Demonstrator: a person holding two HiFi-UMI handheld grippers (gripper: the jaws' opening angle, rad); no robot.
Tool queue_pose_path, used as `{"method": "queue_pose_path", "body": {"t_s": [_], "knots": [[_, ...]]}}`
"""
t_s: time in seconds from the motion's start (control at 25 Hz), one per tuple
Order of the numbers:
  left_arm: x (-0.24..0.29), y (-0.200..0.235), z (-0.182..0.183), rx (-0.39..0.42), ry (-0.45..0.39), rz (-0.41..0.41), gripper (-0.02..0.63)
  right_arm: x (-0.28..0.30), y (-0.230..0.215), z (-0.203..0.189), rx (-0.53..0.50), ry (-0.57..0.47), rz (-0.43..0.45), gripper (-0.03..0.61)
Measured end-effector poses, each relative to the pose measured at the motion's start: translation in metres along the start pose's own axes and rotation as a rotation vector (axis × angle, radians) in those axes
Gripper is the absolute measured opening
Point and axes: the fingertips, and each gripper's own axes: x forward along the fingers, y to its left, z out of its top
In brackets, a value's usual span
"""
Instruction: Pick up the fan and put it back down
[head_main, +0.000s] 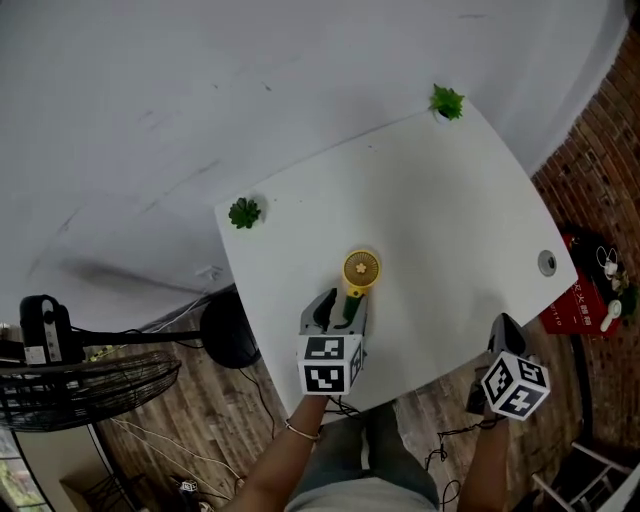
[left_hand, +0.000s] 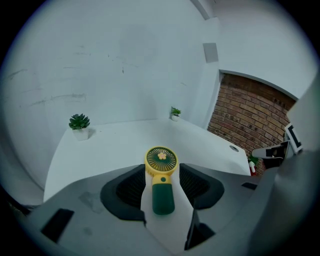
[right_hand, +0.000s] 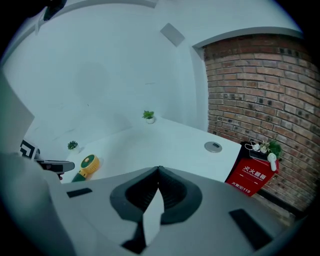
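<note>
A small hand fan (head_main: 361, 269) with a yellow round head and a dark green handle lies flat on the white table (head_main: 430, 220), head pointing away from me. My left gripper (head_main: 340, 308) is just above the handle end. In the left gripper view its jaws stand wide apart on either side of the fan (left_hand: 161, 172), clear of it, so the left gripper (left_hand: 162, 171) is open. My right gripper (head_main: 503, 326) hangs near the table's front right edge, away from the fan. Its jaw tips meet with nothing between them, so the right gripper (right_hand: 159, 170) is shut. The fan (right_hand: 87, 165) shows far left in that view.
Two small potted plants (head_main: 244, 212) (head_main: 446, 102) stand at the table's far corners. A round cable grommet (head_main: 547, 262) sits near the right edge. A red box (head_main: 580, 300) stands on the floor by the brick wall at right, and a black floor fan (head_main: 80, 385) stands at left.
</note>
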Motion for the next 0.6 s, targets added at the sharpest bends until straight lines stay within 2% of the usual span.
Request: {"method": "queue_pose_path", "body": {"t_s": [0.6], "knots": [[0.016, 0.001, -0.045, -0.004, 0.109, -0.013, 0.207, 0.012, -0.003, -0.037, 0.018, 0.067, -0.012, 0.000]]}}
